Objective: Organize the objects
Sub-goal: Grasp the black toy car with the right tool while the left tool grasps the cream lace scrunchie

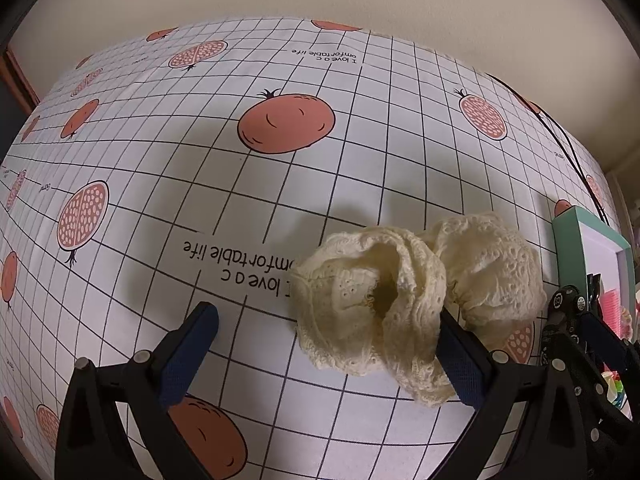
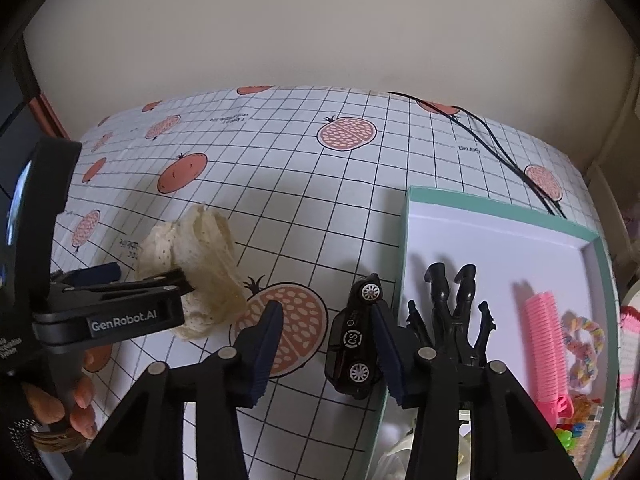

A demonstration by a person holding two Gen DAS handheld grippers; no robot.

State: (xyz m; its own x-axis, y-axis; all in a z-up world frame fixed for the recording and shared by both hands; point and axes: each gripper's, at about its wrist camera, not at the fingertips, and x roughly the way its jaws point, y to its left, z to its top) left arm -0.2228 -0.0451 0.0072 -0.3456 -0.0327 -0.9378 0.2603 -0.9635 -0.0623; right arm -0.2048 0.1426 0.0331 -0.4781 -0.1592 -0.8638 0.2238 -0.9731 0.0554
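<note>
A cream lace scrunchie (image 1: 400,296) lies on the pomegranate-print tablecloth (image 1: 200,184). My left gripper (image 1: 328,344) is open; the scrunchie drapes over its right finger (image 1: 460,360). It also shows in the right wrist view (image 2: 200,272) beside the left gripper (image 2: 132,292). My right gripper (image 2: 328,352) is open, with a black toy car (image 2: 356,340) between its fingers, touching the right one. The car lies on its side against the green box (image 2: 440,200).
The white-lined box holds a black toy figure (image 2: 452,312), a pink comb (image 2: 544,344), a pastel hair tie (image 2: 584,344) and small coloured clips. A black cable (image 2: 500,152) runs over the table's far right. A wall stands behind the table.
</note>
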